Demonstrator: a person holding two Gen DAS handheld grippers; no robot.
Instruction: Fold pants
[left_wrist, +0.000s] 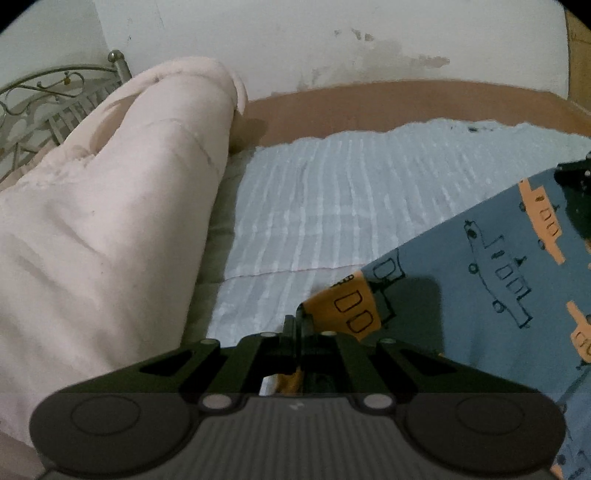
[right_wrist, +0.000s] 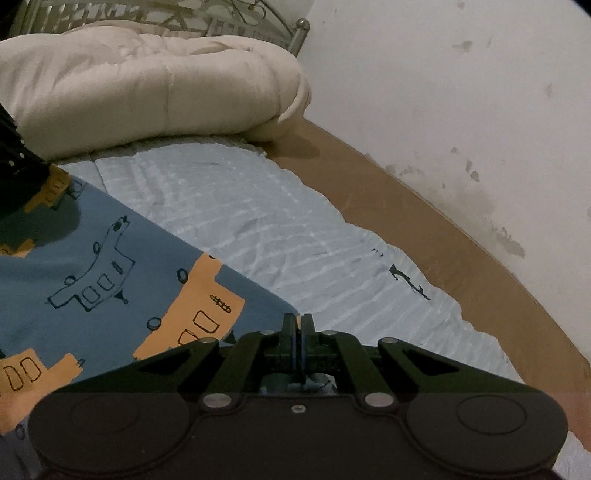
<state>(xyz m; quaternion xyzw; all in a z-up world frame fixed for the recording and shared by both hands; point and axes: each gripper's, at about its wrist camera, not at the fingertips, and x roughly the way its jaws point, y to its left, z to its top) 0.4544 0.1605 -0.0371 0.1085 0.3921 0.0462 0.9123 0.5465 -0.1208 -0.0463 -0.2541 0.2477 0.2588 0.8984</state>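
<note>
Bed (left_wrist: 369, 107) is filling both views, brown edge running along a stained white wall (left_wrist: 295, 37). Light blue ribbed sheet (left_wrist: 332, 192) is covering the middle. Bulky cream comforter (left_wrist: 110, 203) is lying bunched at the head end, beside a metal scrollwork headboard (left_wrist: 44, 96).

Pants (left_wrist: 480, 266) are lying on the sheet: blue-grey fabric with orange patches and outlined vehicle drawings. One straight edge is stretching between the two grippers, looking slightly raised off the sheet.

Left gripper (left_wrist: 297, 325) is sitting fully closed, pinching an orange-printed corner of the pants; fabric is showing between the fingers (left_wrist: 288, 328). Right gripper (right_wrist: 297, 325) is also clamped tight, with a thin strip of blue fabric caught between its fingers (right_wrist: 308, 325) at the other corner.

Each gripper is showing up as a dark shape at the far end of the edge in the other's camera. Can't tell how much of the pants is hanging below the frame.
</note>
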